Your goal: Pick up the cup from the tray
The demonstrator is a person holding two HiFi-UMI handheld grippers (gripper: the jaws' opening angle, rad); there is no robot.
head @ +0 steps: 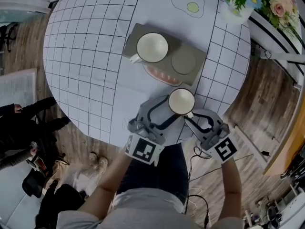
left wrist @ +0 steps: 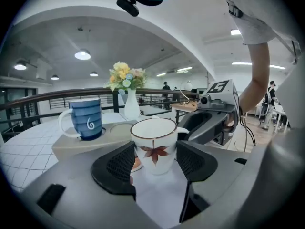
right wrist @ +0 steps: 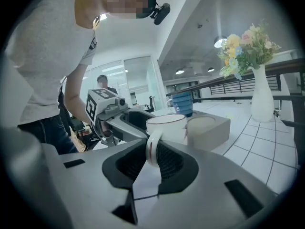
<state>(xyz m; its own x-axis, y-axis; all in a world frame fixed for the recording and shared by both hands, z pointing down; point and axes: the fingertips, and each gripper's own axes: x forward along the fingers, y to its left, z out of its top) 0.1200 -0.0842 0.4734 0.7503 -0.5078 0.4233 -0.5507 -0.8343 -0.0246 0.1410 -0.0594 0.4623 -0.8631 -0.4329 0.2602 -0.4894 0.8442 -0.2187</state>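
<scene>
The cup (head: 181, 101), white with a thin dark rim and a red leaf motif on its side, is off the tray (head: 134, 36). It sits at about 5 o'clock from the tray, close to the edge of the table (head: 86, 56) nearest the person, and both grippers have hold of it. I cannot tell whether its base rests on the gridded cloth or hangs just above it.

The left gripper (left wrist: 155, 162) reaches in from 7 o'clock. Its fingers (left wrist: 119, 163) are parted to the width of the cup body, one dark ribbed pad against each side of it. The right gripper (right wrist: 152, 159) comes from 5 o'clock. Its fingers (right wrist: 169, 161) are nearly together, pinching the cup's handle upright between the pads. In the head view the two grippers meet at the cup in a V, with their marker cubes over the table's edge towards 6 o'clock.

On the tray, a blue mug (left wrist: 86, 119) stands in the seat at the 9 o'clock end. The round recess (head: 184, 61) at the 3 o'clock end holds nothing. A plate (head: 162, 75) with a reddish pattern shows from under the tray's 6 o'clock edge, between the tray and the held cup. A vase of flowers (head: 238, 11) stands at the table's far rim, at roughly 1 o'clock, well apart from the cup.
</scene>
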